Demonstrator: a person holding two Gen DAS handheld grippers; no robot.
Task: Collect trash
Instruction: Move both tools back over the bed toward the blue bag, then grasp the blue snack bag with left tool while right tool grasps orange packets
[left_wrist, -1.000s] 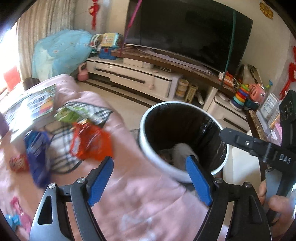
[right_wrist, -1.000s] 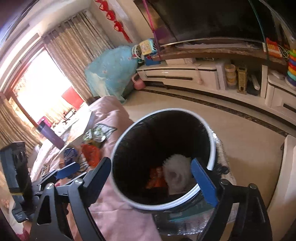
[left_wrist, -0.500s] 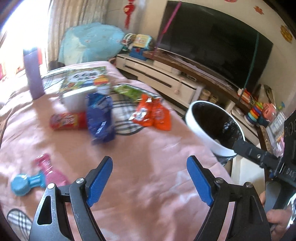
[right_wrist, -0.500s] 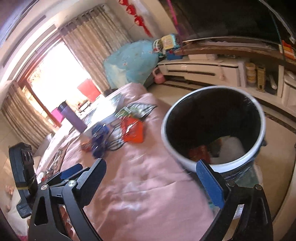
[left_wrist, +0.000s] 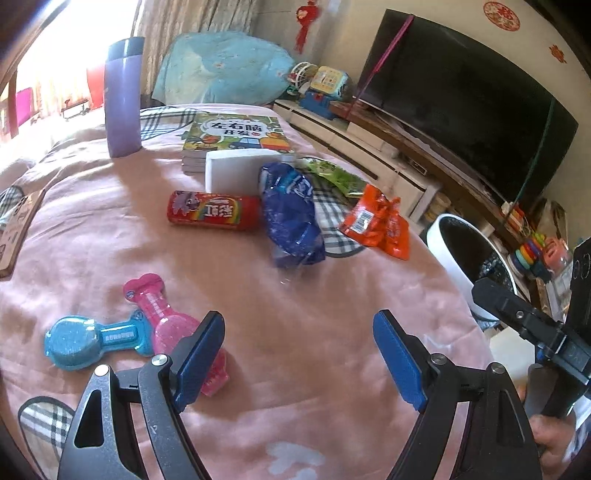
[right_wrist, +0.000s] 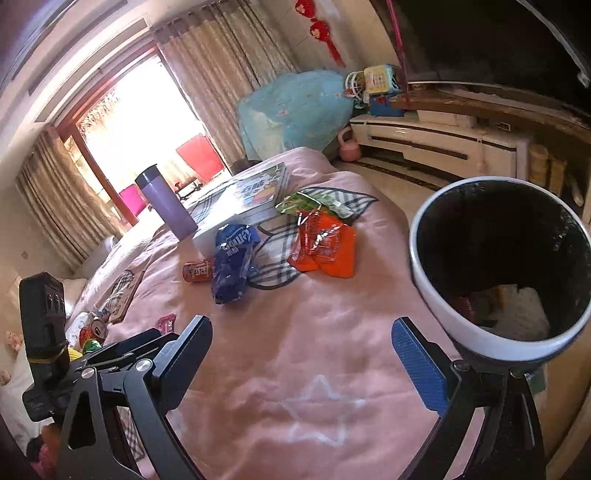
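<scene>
On the pink blanket we read "彩虹" on a red tube; left gripper and right gripper both gape, empty.

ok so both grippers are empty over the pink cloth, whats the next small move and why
Probably reach the right gripper forward to the orange wrapper. It looks like the trash lying nearest the bin, both grippers are open and empty, and the blue wrapper beside it could go to the left gripper.

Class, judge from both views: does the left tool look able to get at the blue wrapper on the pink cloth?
Probably yes. The left tool is open and empty, the blue wrapper lies ahead, and only bare pink cloth lies between.
</scene>
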